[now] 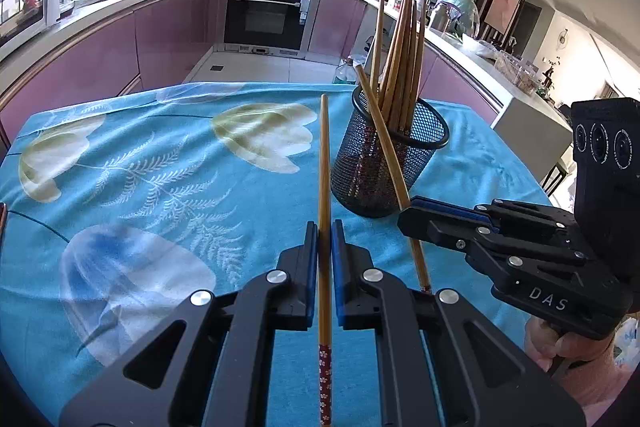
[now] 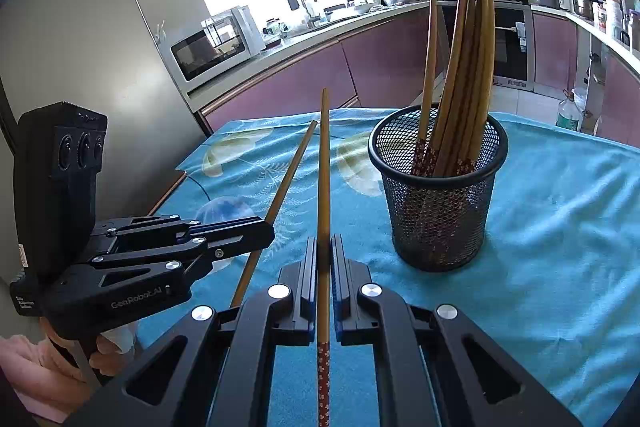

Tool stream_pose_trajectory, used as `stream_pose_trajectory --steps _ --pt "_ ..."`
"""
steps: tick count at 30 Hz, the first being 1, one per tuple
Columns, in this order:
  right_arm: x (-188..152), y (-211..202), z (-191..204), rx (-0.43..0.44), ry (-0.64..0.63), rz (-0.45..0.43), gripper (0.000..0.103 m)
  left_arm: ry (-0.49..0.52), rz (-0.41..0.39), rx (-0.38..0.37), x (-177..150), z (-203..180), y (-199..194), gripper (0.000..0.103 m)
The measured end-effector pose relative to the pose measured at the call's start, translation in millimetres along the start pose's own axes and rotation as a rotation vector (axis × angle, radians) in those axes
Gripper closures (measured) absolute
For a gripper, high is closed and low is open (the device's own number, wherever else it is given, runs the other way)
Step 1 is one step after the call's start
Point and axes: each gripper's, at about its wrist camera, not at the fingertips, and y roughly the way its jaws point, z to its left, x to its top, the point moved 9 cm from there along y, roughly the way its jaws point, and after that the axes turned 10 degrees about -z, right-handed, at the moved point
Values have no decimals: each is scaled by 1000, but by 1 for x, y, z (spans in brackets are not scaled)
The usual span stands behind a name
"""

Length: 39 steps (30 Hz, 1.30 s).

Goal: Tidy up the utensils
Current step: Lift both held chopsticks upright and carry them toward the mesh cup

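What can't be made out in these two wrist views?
- Left wrist view: the butt end of the left gripper's chopstick is cut off by the bottom edge.
- Right wrist view: same for the right gripper's chopstick.
- Both views: how the chopsticks in the mesh holder sit at its bottom; the mesh obscures them.
- Table under the blue cloth: covered.

- Both held chopsticks' patterned ends run off the bottom edges: left claw's chopstick (image 1: pixel 325 211), right claw's chopstick (image 2: pixel 323 227)
- Mesh holder (image 2: pixel 438 187) veils its chopsticks' lower ends
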Motion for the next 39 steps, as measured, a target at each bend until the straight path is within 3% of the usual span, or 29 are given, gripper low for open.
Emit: stream_pose_trajectory --steps 39 --pt "20 -23 -9 -18 16 -93 97 4 -58 -58 23 -17 -14 95"
